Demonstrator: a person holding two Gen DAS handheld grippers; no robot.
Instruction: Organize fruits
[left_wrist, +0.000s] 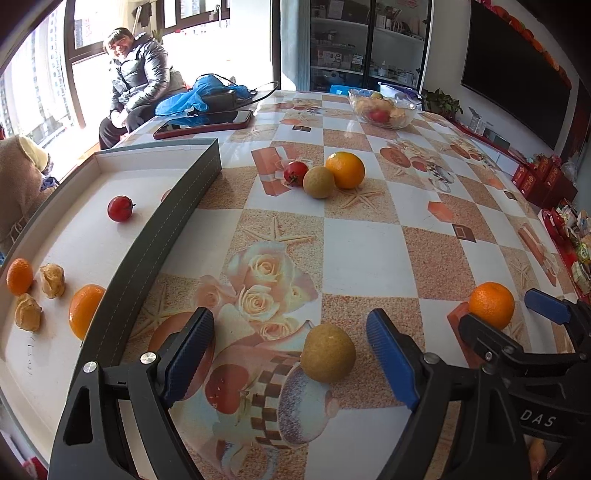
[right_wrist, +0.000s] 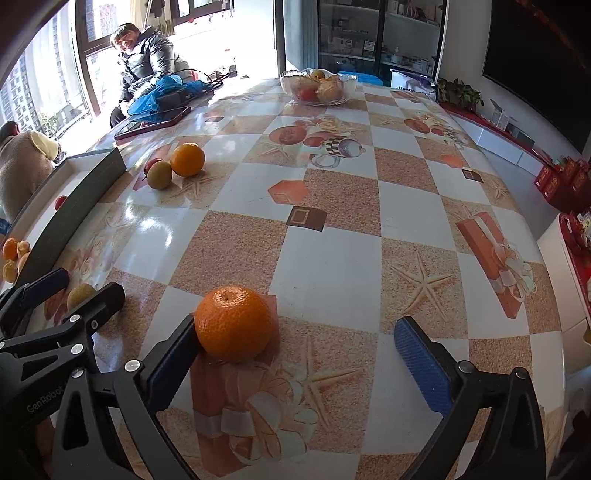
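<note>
Grey-walled tray (left_wrist: 177, 206) at far left already holding a tomato (left_wrist: 120, 208), three oranges (left_wrist: 85, 311) and two pale wrinkled pieces (left_wrist: 52, 280). Left tongs (left_wrist: 291, 354) gaping wide around a pear (left_wrist: 328, 352), gripping nothing. Further back on the surface (left_wrist: 369, 251), a tomato, pear and orange cluster (left_wrist: 325, 173) waiting. Right tongs (right_wrist: 295, 350) spread wide, empty, one pad touching a loose orange (right_wrist: 233, 323). Roughly half sorted, by the look of it.
</note>
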